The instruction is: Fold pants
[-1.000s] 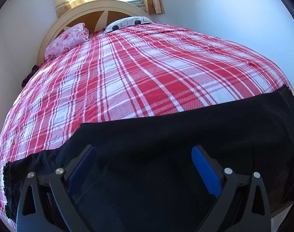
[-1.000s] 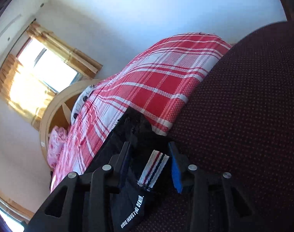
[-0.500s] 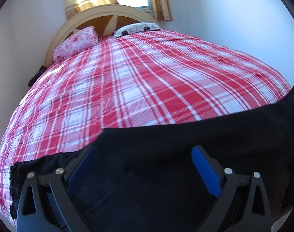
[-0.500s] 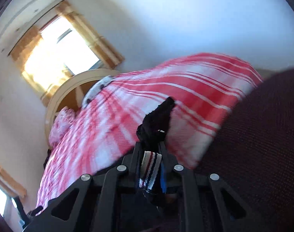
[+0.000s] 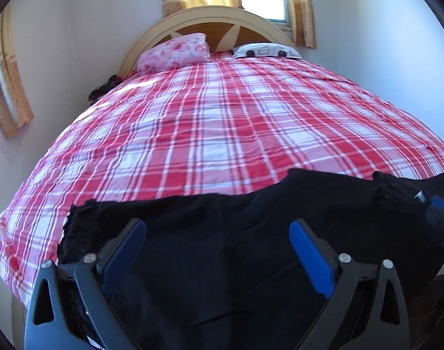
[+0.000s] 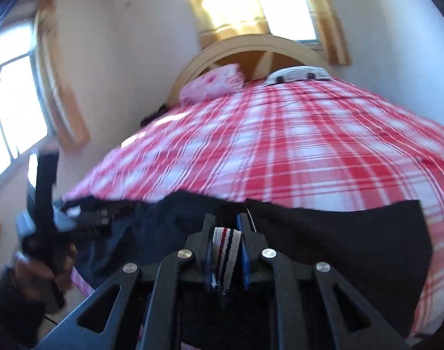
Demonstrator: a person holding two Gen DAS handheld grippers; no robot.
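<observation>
Black pants (image 5: 222,233) lie across the near edge of the bed, and show in the right wrist view (image 6: 338,233) too. My left gripper (image 5: 217,236) is open just above them, its blue pads wide apart with the black cloth between and below them. My right gripper (image 6: 226,227) is shut on the pants at their waistband, where a striped white, red and navy tab (image 6: 223,255) sits between the jaws. In the left wrist view the right gripper (image 5: 438,215) shows at the far right, with bunched cloth in it.
The bed has a red and white plaid cover (image 5: 222,122). A pink pillow (image 5: 175,51) and a white patterned one (image 5: 265,51) lie by the arched headboard (image 5: 210,20). Walls and curtained windows surround the bed. The person's left hand (image 6: 43,265) shows at the right wrist view's left.
My right gripper has closed on the waistband and swung it leftward over the bed. The pants have bunched toward the left gripper, which stays open.
</observation>
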